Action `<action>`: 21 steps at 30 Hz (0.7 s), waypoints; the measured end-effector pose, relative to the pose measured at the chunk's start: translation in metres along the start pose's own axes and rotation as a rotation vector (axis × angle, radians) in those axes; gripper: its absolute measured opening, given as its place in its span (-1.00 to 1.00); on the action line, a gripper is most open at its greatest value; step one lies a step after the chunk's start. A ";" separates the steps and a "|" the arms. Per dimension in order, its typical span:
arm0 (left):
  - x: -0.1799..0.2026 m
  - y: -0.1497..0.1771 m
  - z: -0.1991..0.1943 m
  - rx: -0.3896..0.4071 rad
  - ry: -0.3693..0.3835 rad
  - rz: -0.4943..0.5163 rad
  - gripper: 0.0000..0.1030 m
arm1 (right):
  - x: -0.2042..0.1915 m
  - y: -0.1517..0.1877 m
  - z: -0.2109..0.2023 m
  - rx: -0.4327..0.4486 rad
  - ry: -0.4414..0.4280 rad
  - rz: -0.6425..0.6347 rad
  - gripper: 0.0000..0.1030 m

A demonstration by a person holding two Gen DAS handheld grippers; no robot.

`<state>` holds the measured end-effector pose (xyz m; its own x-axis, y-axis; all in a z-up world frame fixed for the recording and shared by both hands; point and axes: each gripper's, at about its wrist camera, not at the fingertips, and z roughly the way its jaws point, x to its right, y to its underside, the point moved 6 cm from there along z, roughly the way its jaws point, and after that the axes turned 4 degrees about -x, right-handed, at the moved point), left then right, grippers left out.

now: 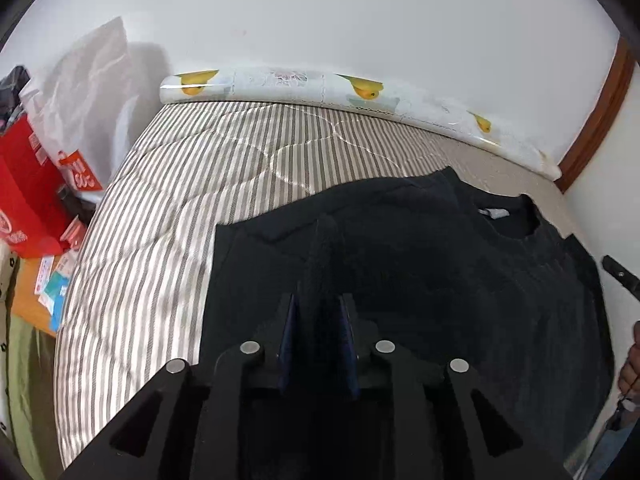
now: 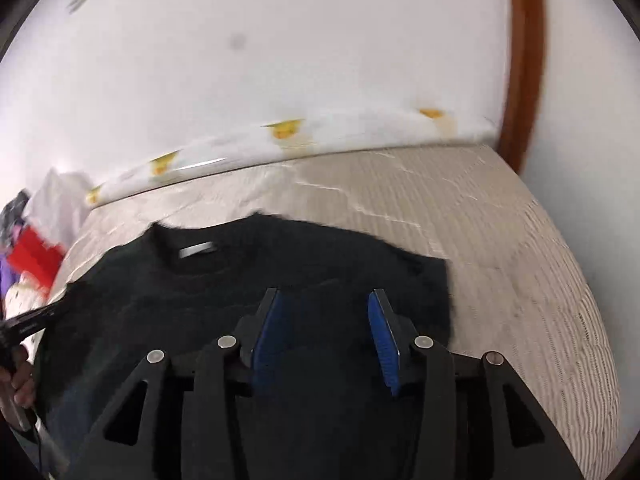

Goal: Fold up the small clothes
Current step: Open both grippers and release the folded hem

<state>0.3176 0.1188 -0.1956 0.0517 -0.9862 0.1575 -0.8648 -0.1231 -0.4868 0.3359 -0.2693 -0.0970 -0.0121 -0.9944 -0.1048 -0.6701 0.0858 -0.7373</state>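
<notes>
Garment: the black sweater [image 1: 420, 264] lies flat on the striped bed [image 1: 168, 184], collar toward the upper right of the left wrist view.
Left claw [image 1: 318, 300]: narrowly spread over dark cloth; a raised ridge of fabric stands between the pads, and contact is unclear.
Right claw [image 2: 323, 300]: spread wide above the sweater, pinching nothing.
Risk: the ridge may snag the left pads and drag the layer.
Hidden: the sweater's near hem lies behind both claws; the right view is blurred.

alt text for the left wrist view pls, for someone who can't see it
The left claw, jaws slightly apart, hovers over a black sweater spread on a grey-and-white striped quilt. A duck-print roll lies along the white wall, with red bags at left.
</notes>
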 end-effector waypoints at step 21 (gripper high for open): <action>-0.036 0.142 -0.087 0.055 0.132 -0.037 0.04 | -0.152 0.111 0.023 -0.109 -0.019 -0.253 -0.38</action>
<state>0.1493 0.1468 -0.1959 0.0140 -0.9581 0.2859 -0.8346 -0.1687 -0.5244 0.2803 -0.1074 -0.1777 0.1791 -0.9819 0.0608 -0.7257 -0.1736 -0.6658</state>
